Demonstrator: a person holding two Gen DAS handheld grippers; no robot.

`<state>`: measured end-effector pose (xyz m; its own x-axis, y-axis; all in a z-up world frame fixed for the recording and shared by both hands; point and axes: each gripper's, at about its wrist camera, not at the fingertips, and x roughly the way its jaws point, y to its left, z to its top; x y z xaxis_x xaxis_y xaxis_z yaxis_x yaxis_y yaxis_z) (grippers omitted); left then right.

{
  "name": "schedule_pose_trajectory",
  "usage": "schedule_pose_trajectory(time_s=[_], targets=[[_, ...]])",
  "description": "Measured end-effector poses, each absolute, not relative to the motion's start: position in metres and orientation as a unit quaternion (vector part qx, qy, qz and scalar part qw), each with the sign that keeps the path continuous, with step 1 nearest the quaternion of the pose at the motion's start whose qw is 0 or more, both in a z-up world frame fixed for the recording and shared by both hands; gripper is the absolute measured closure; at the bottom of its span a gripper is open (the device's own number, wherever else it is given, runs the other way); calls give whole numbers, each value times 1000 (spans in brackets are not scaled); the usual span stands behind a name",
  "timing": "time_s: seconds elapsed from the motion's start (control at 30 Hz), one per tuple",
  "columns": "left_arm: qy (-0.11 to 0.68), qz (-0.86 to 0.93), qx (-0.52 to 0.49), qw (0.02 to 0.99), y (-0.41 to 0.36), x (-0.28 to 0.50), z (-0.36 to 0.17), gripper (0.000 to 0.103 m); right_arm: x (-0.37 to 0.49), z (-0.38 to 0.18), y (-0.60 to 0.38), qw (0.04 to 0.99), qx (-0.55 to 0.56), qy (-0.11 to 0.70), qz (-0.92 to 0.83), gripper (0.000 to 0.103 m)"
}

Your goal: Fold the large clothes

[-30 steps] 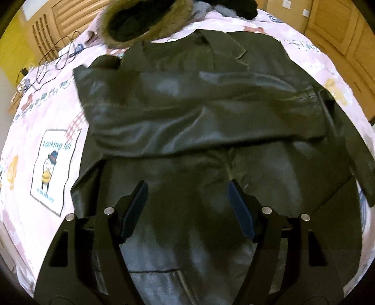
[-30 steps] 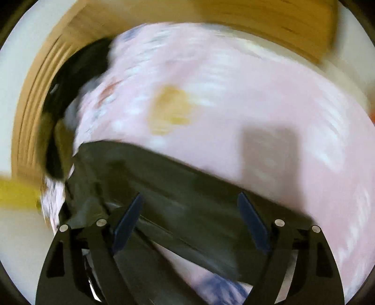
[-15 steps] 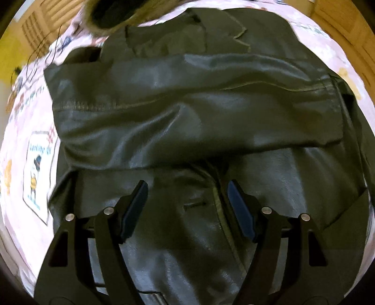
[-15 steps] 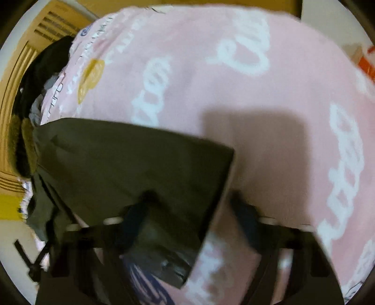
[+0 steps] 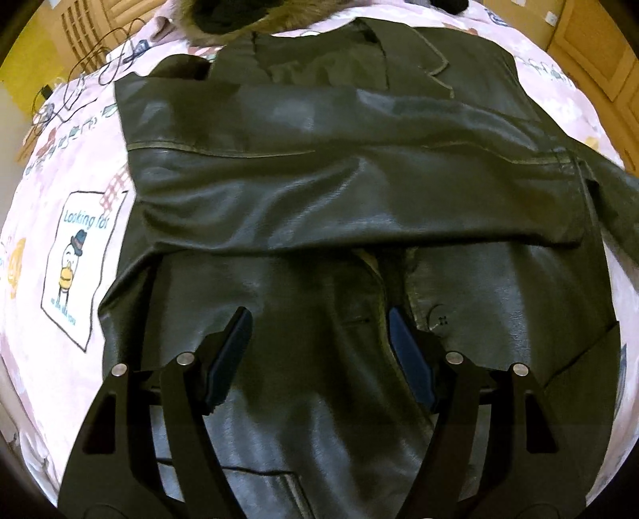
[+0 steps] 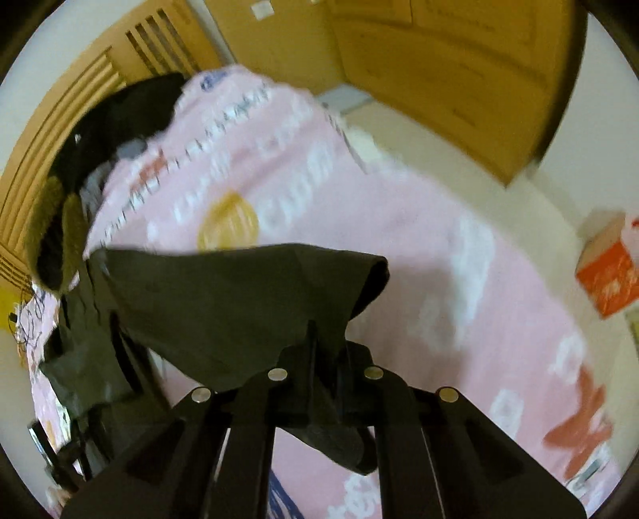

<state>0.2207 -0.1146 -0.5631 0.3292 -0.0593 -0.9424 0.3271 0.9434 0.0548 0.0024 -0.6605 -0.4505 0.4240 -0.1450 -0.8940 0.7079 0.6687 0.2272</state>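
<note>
- Since the frame a second earlier, the right gripper (image 6: 319,339) had gone from jaws spread above the coat's edge to jaws pinched together on a fold of the dark sleeve (image 6: 247,295), which by this moment was lifted off the pink bedsheet (image 6: 459,279); the left gripper (image 5: 319,343) had drifted slightly over the coat but kept its jaws wide.
- The leather coat (image 5: 339,191) lay front-up on the bed, collar toward the far side, one sleeve already folded straight across the chest from side to side.
- The left gripper hovered with jaws well apart over the lower front near the button (image 5: 439,319), gripping nothing.
- The right gripper was closed tight on the other sleeve's cloth, which draped from the jaws back toward the coat's body at the left of that view.
- The relation that mattered: the coat's body lay to the left of the right gripper, and the held sleeve ran lengthwise from shoulder out to the jaws, so the fold probably called for carrying it leftward across the chest, parallel to the sleeve already laid.
- The right hand was the one engaged; the left sat nearer the hem, likely placed to steady it.
- A fur-trimmed garment (image 5: 255,20) lay beyond the collar.
</note>
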Motion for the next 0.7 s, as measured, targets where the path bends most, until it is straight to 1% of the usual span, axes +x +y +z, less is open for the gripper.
schedule_pose_trajectory(time_s=[0.17, 0.37, 0.5, 0.7], targets=[[567, -112, 94, 810, -98, 215, -551, 34, 51, -379, -659, 817, 286, 426, -262, 96], [566, -108, 72, 814, -66, 202, -530, 34, 91, -301, -610, 856, 247, 402, -212, 96], [571, -100, 55, 813, -43, 196, -522, 34, 114, -268, -560, 875, 225, 391, -175, 96], [571, -105, 42, 813, -23, 185, -520, 34, 154, -234, -474, 903, 185, 372, -110, 96]])
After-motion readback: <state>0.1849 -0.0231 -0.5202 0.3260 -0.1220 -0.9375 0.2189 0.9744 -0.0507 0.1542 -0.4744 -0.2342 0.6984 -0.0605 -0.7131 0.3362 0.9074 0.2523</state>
